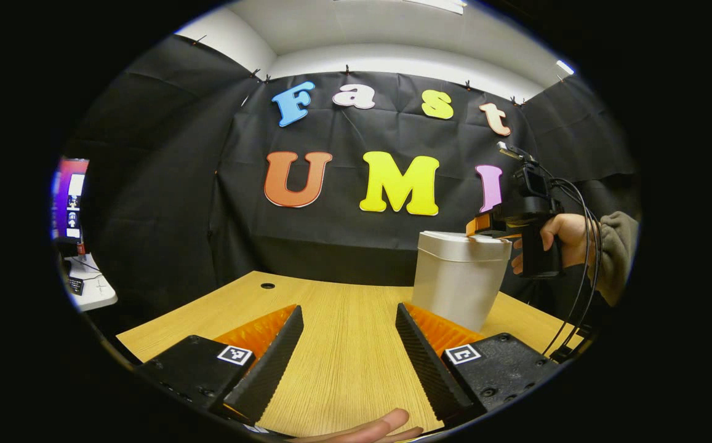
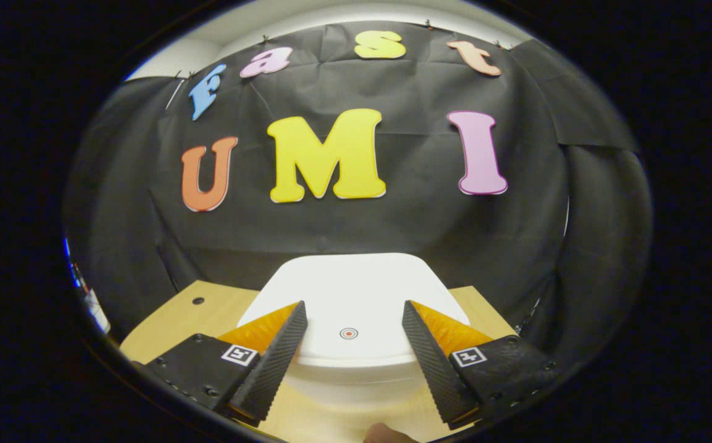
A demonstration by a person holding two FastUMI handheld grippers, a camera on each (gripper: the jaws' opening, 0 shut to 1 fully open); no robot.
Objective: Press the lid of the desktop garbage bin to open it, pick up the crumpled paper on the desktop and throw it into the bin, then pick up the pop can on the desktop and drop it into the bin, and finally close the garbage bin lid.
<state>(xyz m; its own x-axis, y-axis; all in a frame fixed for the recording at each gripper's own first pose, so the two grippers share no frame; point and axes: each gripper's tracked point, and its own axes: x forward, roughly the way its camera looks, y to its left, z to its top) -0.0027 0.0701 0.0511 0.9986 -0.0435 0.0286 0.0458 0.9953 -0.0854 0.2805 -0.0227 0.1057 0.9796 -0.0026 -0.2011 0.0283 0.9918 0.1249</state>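
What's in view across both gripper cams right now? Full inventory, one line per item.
garbage bin: 1, white/silver-grey, on the desk's right side, lid down
lid: 1, white, small red ring mark near its front edge, right under the right gripper
desk: 1, light wood, round cable hole at its far left
monitor: 1, lit screen, far left beyond the desk
side surface: 1, white, below the monitor, small items on it too blurred to name
right gripper: fingers apart, over the lid's front; seen at the bin's top in the left gripper view
left gripper: fingers apart, over bare desk
hand: holds the right gripper, olive sleeve
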